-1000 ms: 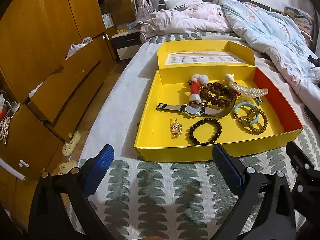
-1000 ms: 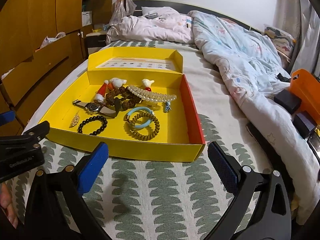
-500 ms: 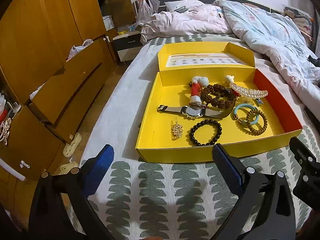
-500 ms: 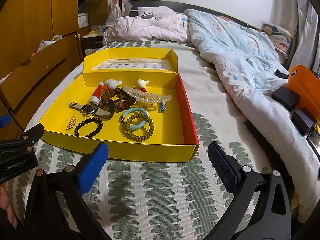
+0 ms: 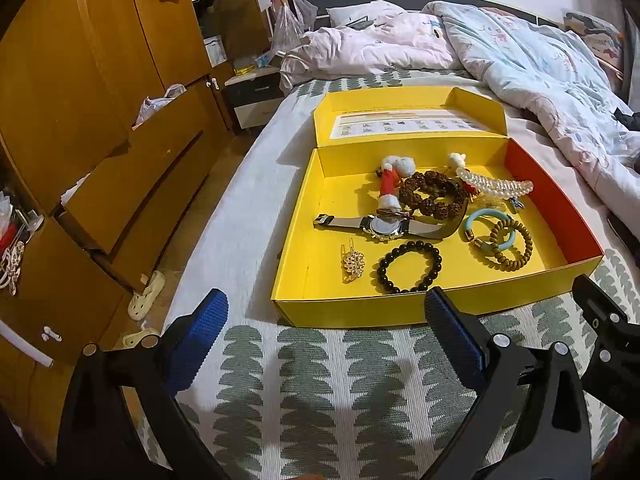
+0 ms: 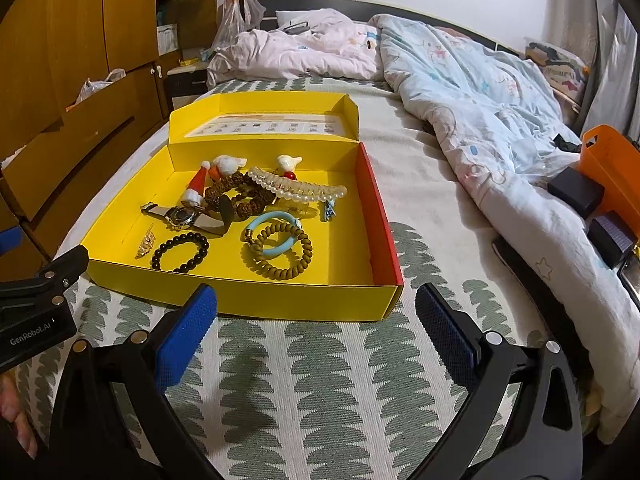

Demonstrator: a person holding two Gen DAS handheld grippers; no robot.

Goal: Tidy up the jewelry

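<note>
A: Warm indoor light, fairly bright; the yellow box [image 5: 400, 312] glows, and its near wall casts a soft shadow onto the patterned bedspread [image 6: 320, 380].

B: Focus is sharp centrally. Fisheye bending curves the wardrobe [image 5: 80, 100]; corners go black.

In front of me, a shallow yellow cardboard box [image 5: 436, 304] with a red right wall lies open on the bed, its lid folded back flat behind it. Inside, near the front wall, a black round-bead bracelet [image 5: 409, 266] lies flat, just beside a small gold rhinestone hair clip [image 5: 353, 265] on its left. Behind them a silver-faced wristwatch with a grey strap [image 5: 386, 226] lies stretched sideways. To the right, an olive-brown wooden bead bracelet [image 5: 506, 244] overlaps a pale blue bangle [image 5: 476, 222]. Further back sit a knobbly dark brown seed bracelet [image 5: 432, 194], a clear pearly bead strand [image 5: 496, 185] and a red-and-white plush charm [image 5: 390, 182].
</note>
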